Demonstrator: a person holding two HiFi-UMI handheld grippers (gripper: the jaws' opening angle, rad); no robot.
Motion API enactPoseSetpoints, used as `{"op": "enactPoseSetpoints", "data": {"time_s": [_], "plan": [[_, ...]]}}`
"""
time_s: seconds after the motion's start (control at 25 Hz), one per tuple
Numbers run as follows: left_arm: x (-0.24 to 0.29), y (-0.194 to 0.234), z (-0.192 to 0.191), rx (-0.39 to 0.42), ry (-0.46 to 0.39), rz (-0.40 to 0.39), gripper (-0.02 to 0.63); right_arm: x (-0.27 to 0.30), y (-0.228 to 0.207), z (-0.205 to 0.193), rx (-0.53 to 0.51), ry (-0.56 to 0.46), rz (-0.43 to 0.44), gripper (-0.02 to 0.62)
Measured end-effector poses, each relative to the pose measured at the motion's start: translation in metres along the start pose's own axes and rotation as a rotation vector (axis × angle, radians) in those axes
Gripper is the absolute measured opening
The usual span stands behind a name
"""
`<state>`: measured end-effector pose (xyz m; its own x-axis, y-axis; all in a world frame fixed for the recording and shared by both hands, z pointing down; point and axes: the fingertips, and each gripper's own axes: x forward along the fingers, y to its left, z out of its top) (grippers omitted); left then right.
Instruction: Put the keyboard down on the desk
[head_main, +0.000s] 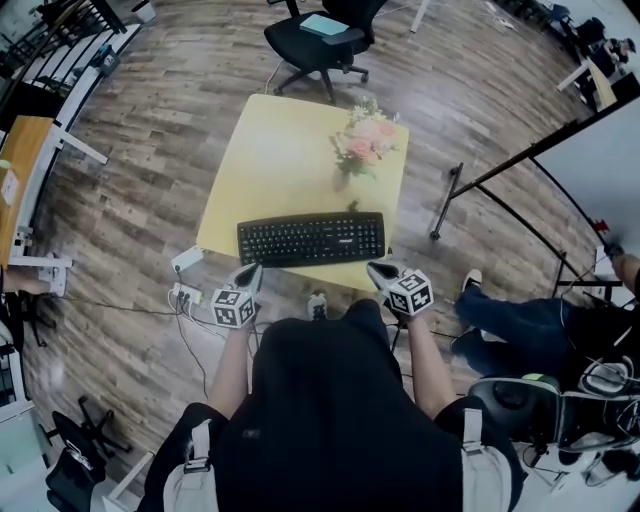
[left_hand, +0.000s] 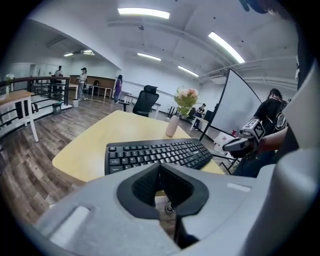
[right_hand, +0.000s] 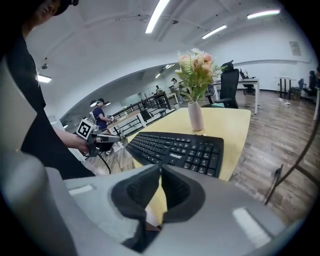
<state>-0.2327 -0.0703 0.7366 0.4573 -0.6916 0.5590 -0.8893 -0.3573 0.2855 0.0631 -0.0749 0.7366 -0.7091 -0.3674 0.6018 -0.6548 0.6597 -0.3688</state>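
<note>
A black keyboard (head_main: 311, 239) lies flat along the near edge of the yellow desk (head_main: 285, 150); it also shows as the keyboard (left_hand: 155, 154) in the left gripper view and the keyboard (right_hand: 175, 147) in the right gripper view. My left gripper (head_main: 249, 273) hovers just off the keyboard's near left corner, jaws shut on nothing. My right gripper (head_main: 380, 270) sits off the near right corner, also shut and empty. Both stay clear of the keyboard. In each gripper view the dark pads meet tip to tip, at the left gripper (left_hand: 160, 165) and the right gripper (right_hand: 160, 168).
A vase of pink flowers (head_main: 362, 145) stands on the desk behind the keyboard. A black office chair (head_main: 322, 40) is at the far side. A power strip with cables (head_main: 184, 296) lies on the wood floor left. A seated person's legs (head_main: 520, 320) and a whiteboard stand (head_main: 490, 180) are right.
</note>
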Motion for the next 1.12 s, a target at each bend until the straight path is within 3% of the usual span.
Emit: {"op": "enactPoseSetpoints", "data": {"time_s": [0.36, 1.12], "plan": [[-0.003, -0.036, -0.017, 0.019, 0.038, -0.099, 0.011, 0.0, 0.019, -0.019, -0.022, 0.021, 0.006, 0.014], [0.014, -0.049, -0.008, 0.053, 0.067, -0.156, 0.011, -0.005, 0.008, -0.018, 0.007, 0.015, -0.037, 0.014]]}}
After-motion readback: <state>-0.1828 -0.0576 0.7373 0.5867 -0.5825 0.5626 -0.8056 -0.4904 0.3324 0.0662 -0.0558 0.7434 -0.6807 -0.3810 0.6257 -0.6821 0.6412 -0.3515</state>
